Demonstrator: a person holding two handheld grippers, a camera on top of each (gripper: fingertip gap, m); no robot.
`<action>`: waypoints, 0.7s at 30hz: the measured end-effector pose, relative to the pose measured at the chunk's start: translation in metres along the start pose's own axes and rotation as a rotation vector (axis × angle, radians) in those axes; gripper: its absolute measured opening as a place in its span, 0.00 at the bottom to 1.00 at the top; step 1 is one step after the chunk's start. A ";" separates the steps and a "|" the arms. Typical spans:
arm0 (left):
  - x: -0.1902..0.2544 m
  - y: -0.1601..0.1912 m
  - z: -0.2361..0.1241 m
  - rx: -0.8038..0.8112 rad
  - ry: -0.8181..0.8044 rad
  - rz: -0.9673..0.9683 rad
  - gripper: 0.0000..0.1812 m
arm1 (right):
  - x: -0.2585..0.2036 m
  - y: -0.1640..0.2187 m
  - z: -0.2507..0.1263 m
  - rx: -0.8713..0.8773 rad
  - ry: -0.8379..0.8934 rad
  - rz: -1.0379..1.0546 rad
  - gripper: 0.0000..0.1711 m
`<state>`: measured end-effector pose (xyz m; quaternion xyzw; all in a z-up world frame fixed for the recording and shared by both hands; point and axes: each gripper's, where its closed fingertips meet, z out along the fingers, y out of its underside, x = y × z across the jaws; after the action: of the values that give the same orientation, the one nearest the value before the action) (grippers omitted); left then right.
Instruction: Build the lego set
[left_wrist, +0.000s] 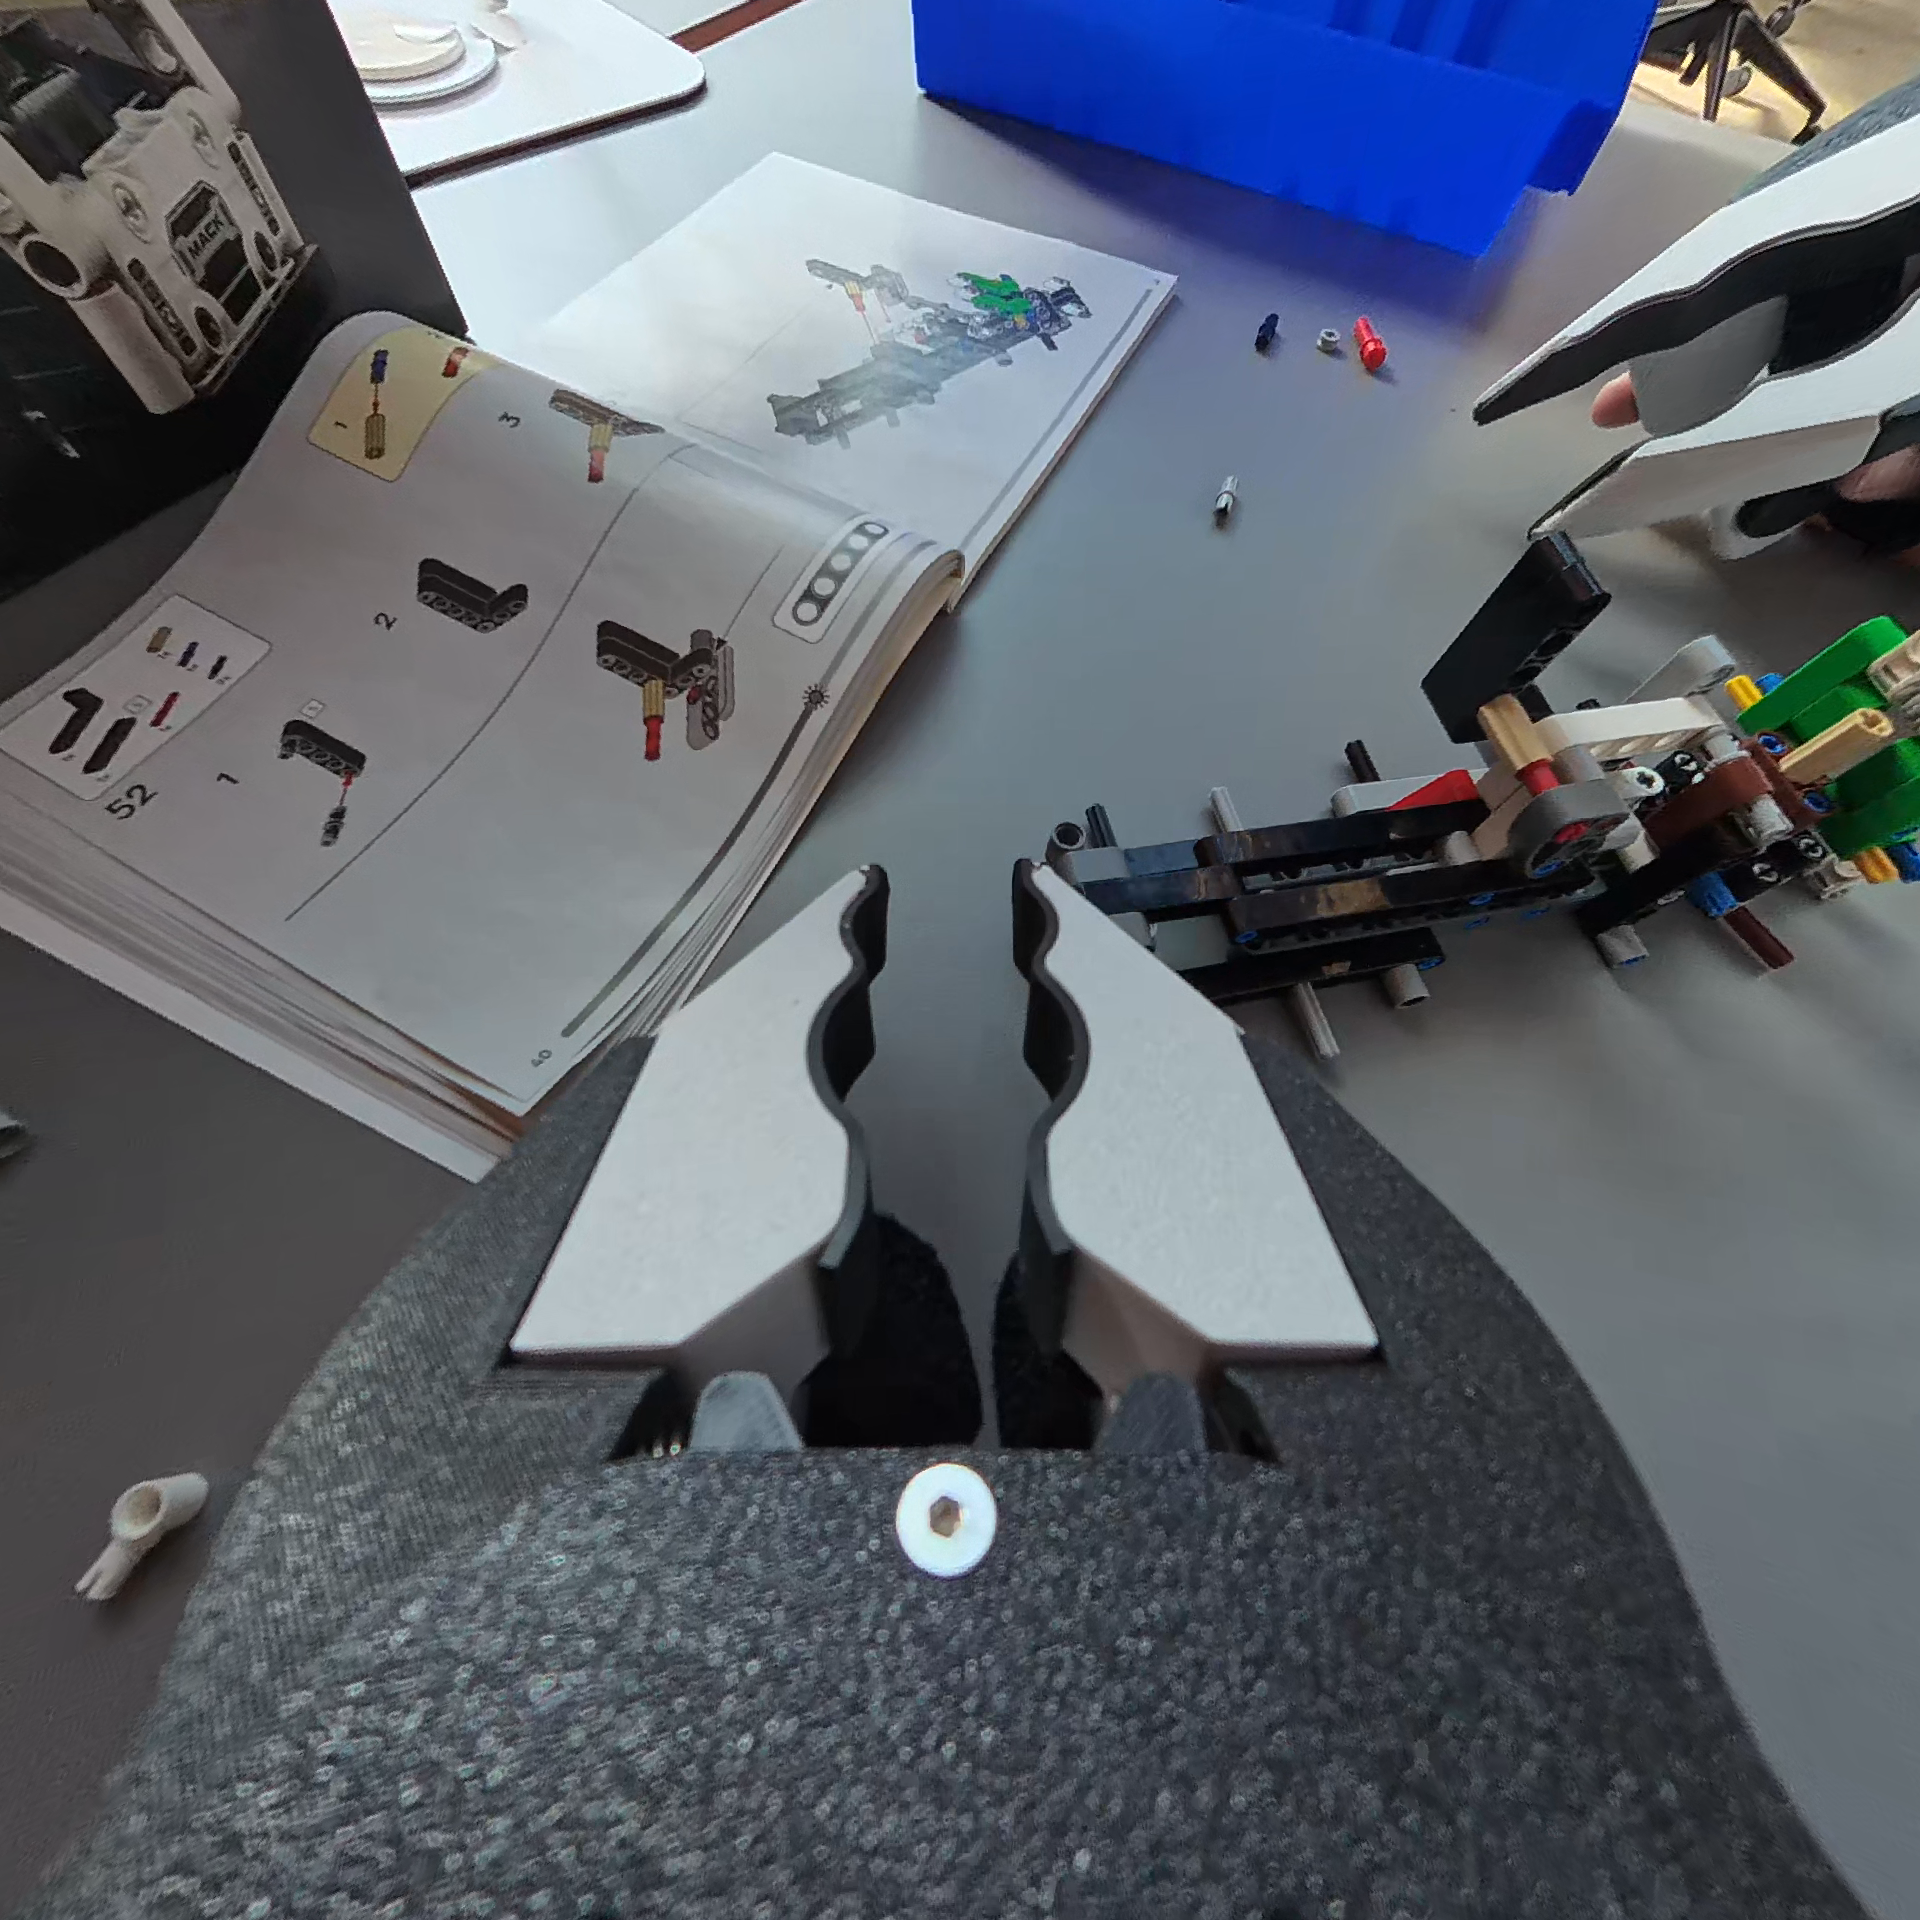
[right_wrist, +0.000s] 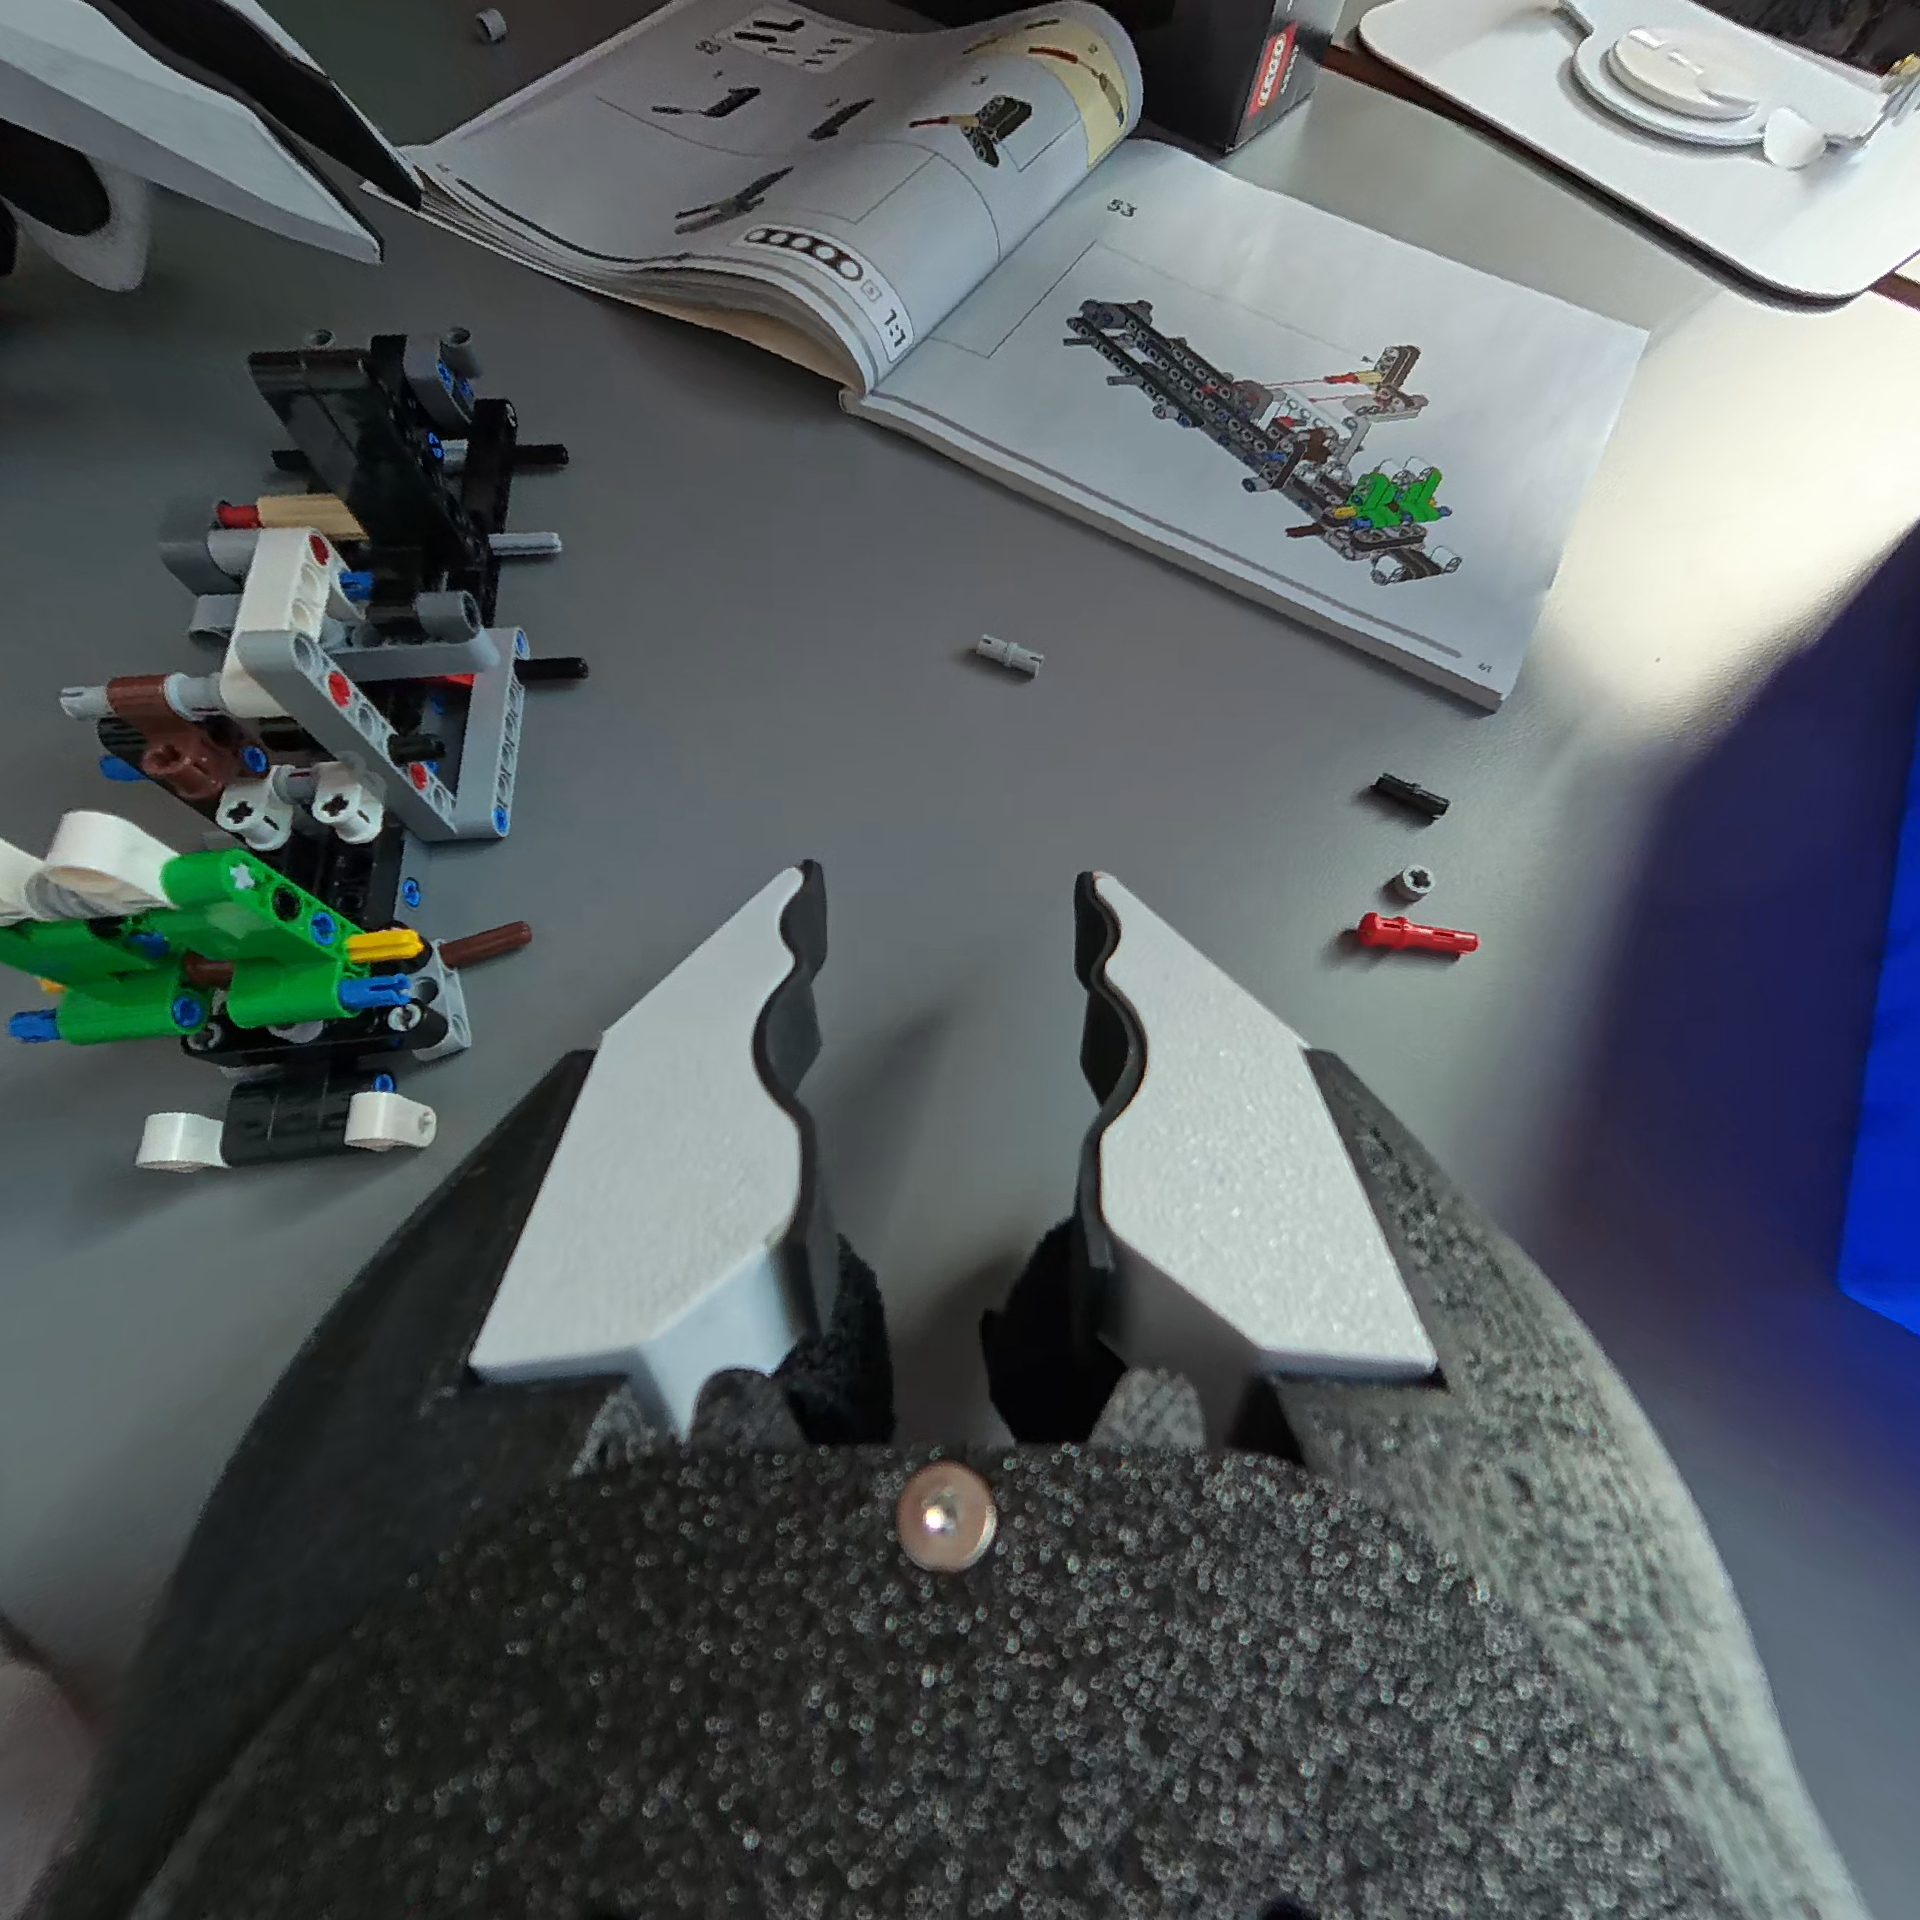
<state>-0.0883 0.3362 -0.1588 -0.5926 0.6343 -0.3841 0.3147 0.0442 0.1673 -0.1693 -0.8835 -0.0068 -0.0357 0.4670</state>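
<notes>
A part-built lego chassis (left_wrist: 1455, 862) of black beams with green, white and brown parts lies on the grey table; it also shows at the left of the right wrist view (right_wrist: 343, 707). My left gripper (left_wrist: 951, 883) is open and empty, just left of the chassis's black end. My right gripper (right_wrist: 945, 883) is open and empty over bare table, right of the chassis; it also shows at the right edge of the left wrist view (left_wrist: 1507, 468). Loose pieces lie nearby: a grey pin (right_wrist: 1010, 657), a black pin (right_wrist: 1410, 798), a small grey bush (right_wrist: 1413, 883) and a red pin (right_wrist: 1415, 935).
An open instruction booklet (left_wrist: 582, 644) lies at the left, also seen at the top of the right wrist view (right_wrist: 1195, 343). A blue bin (left_wrist: 1268, 94) stands at the back. The set's black box (left_wrist: 156, 260) stands far left. A white loose connector (left_wrist: 145, 1527) lies near the left gripper's body. The left gripper's tips are roughly 20 centimeters from the right gripper's. The grey pin (right_wrist: 1010, 657) lies some 8 centimeters from my right tips, 20 centimeters from my left tips. It turns up in the left wrist view (left_wrist: 1230, 496) as well. The small grey bush (right_wrist: 1413, 883) is closer to my right gripper, around 8 centimeters from its tips; the left tips are 30 centimeters off. My left wrist view (left_wrist: 1327, 342) looks at it from another angle.
</notes>
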 end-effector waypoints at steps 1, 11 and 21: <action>0.000 0.000 0.000 0.000 0.000 -0.001 0.13 | 0.000 0.000 0.000 -0.001 0.006 -0.007 0.27; -0.001 0.000 0.001 -0.005 0.003 -0.009 0.13 | 0.001 -0.002 -0.001 0.014 -0.023 0.029 0.27; 0.000 -0.002 -0.001 0.011 0.008 -0.009 0.13 | 0.001 -0.003 -0.003 0.027 -0.022 0.034 0.25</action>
<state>-0.0884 0.3363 -0.1569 -0.5921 0.6306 -0.3917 0.3135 0.0453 0.1669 -0.1649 -0.8774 0.0026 -0.0180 0.4794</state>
